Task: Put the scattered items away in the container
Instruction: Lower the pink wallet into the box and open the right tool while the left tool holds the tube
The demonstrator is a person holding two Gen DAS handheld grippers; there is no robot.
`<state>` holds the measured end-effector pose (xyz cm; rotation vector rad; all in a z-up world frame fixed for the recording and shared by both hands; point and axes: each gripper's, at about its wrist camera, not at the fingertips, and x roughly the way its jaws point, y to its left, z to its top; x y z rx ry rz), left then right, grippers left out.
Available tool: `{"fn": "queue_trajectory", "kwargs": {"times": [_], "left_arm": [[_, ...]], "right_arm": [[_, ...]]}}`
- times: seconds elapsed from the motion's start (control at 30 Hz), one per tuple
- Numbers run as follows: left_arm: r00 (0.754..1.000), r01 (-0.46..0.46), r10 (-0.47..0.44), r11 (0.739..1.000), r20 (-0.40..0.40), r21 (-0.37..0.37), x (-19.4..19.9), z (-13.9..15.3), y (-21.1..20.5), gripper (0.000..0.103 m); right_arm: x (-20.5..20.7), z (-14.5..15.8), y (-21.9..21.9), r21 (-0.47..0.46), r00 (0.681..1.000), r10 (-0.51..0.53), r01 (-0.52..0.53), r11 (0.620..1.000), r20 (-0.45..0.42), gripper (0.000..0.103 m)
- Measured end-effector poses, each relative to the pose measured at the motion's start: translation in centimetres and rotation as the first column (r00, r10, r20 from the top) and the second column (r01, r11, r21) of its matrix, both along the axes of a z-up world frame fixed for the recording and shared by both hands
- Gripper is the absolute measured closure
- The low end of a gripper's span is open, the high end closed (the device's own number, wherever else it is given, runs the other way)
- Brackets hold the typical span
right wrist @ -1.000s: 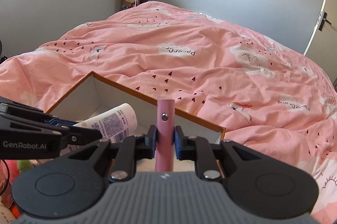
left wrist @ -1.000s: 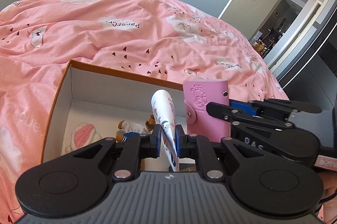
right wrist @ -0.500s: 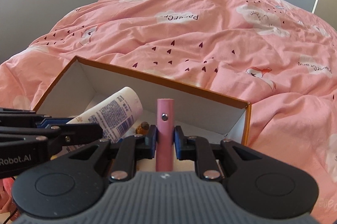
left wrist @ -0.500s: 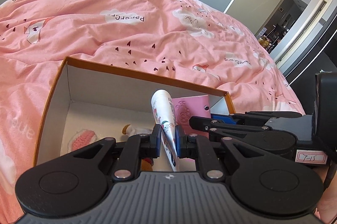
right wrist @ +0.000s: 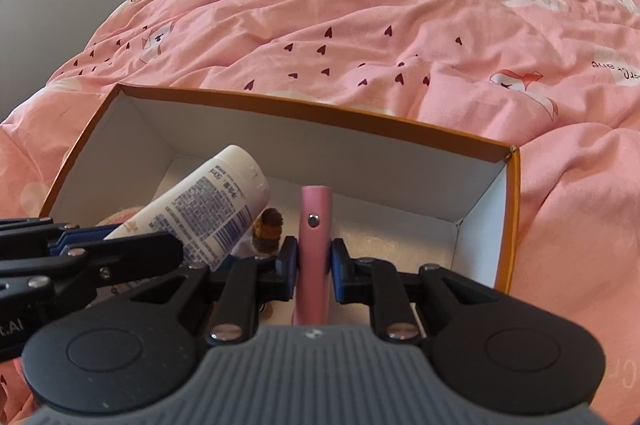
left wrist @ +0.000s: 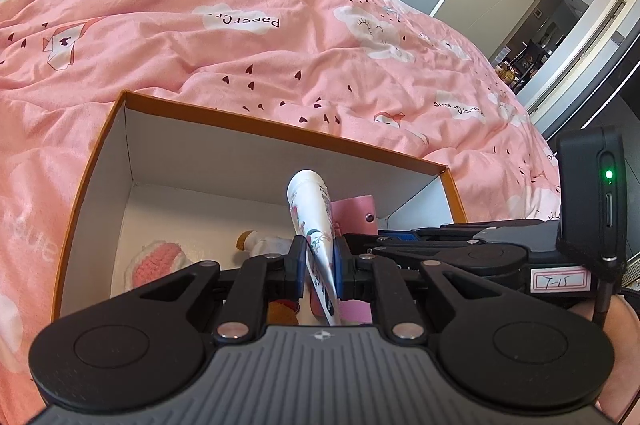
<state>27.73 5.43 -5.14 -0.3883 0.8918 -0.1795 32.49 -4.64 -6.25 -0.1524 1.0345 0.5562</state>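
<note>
Box sits on the bed, pink knit item at its left end. Left gripper clamped on white tube, over the box interior. Right gripper clamped on pink card holder, also over the box, beside the tube.

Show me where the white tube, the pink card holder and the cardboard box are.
white tube (right wrist: 216, 209): right wrist view, on its printed label.
pink card holder (right wrist: 315, 245): right wrist view, on its edge below the snap.
cardboard box (left wrist: 280, 127): left wrist view, on its far orange rim.
</note>
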Motion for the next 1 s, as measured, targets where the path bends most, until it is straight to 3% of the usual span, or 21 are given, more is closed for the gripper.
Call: {"fn": "queue_trajectory", "kwargs": {"times": [0.13,0.33,0.67,0.87,1.0], "left_arm": [[1.0,0.001,-0.001,1.0,-0.009,-0.003,0.1,-0.2,-0.1,0.088],[1.0,0.001,-0.002,1.0,-0.011,-0.01,0.1,-0.3,-0.1,0.088],[1.0,-0.003,0.003,1.0,-0.017,-0.016,0.1,-0.4,0.1,0.088],[1.0,-0.002,0.002,1.0,-0.015,-0.019,0.1,-0.3,0.2,0.088],[1.0,-0.011,0.01,1.0,-0.014,-0.022,0.2,-0.3,0.3,0.088]], "right_arm": [[0.4,-0.1,0.1,-0.015,1.0,0.004,-0.004,1.0,-0.003,0.083],[0.1,-0.2,0.9,-0.131,0.996,0.046,-0.035,0.991,0.082,0.079],[0.1,-0.8,1.1,-0.293,0.983,0.106,-0.059,0.954,0.149,0.075],[0.4,-0.6,0.5,-0.284,0.986,0.103,-0.062,0.957,0.13,0.075],[0.7,-0.1,0.2,-0.204,0.99,0.12,-0.103,0.974,0.069,0.075]]}}
